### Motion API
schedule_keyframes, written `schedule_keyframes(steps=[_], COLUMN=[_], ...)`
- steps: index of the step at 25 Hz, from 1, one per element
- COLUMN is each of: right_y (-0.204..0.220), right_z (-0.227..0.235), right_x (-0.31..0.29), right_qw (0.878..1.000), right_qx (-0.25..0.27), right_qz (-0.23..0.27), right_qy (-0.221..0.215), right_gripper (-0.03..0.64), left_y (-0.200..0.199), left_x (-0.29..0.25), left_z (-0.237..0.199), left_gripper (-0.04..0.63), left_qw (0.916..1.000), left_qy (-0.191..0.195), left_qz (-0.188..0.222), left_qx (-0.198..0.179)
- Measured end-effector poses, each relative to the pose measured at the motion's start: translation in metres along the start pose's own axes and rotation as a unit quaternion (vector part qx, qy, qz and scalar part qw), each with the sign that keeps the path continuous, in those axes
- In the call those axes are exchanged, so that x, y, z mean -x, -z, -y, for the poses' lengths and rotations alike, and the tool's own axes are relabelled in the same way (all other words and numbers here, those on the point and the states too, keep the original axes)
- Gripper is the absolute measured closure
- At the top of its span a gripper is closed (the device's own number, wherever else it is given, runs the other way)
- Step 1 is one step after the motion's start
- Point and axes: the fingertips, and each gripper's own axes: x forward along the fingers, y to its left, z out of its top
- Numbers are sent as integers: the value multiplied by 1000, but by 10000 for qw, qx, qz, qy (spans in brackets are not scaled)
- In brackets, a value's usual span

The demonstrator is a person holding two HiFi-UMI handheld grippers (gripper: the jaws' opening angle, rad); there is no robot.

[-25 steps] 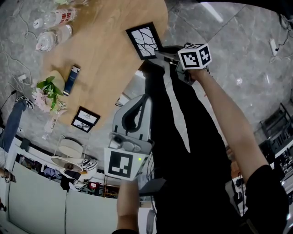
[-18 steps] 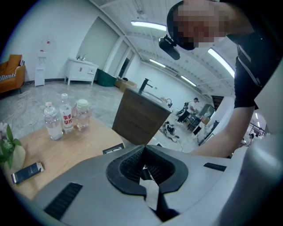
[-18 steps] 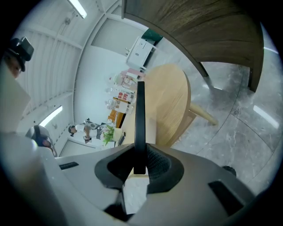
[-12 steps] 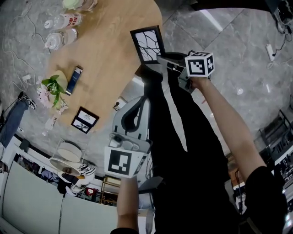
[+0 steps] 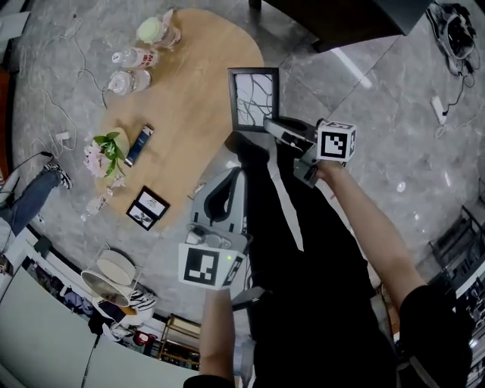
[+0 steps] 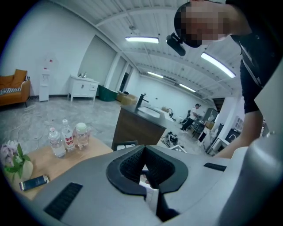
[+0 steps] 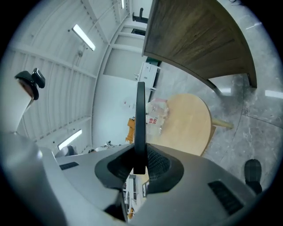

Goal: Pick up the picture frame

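Observation:
The black picture frame (image 5: 254, 98), with a white branch print, hangs in the air above the wooden table's near edge. My right gripper (image 5: 268, 126) is shut on its lower edge. In the right gripper view the frame (image 7: 140, 119) shows edge-on as a dark bar clamped between the jaws of the right gripper (image 7: 140, 161). My left gripper (image 5: 234, 171) hangs lower, close to the person's dark clothing. Its jaws meet at the tips with nothing between them in the left gripper view (image 6: 142, 149).
The oval wooden table (image 5: 189, 83) carries water bottles (image 5: 129, 68), a flower bunch (image 5: 106, 151), a dark blue phone-like object (image 5: 141, 145) and a second small frame (image 5: 148, 208) at its end. A dish rack (image 5: 114, 273) stands on the floor. A dark counter (image 5: 333, 23) is beyond.
The right gripper has lifted the picture frame higher, away from the table top. The left gripper has risen too, still shut and holding nothing. The table now looks smaller and further below.

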Motion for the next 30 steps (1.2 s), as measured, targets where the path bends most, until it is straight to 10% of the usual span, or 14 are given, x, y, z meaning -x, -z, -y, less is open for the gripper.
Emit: schedule_keyframes(steps=[30], right_y=[-67], right_z=[-272], right_x=[105], right_qw=[9840], right_qx=[-668], right_qz=[1176], right_qy=[-1157], right_gripper=[549], left_y=[-125], left_x=[115], left_z=[73], left_gripper=[582], left_qw=[9840], left_qy=[-771], left_qz=[1552], left_qx=[-416])
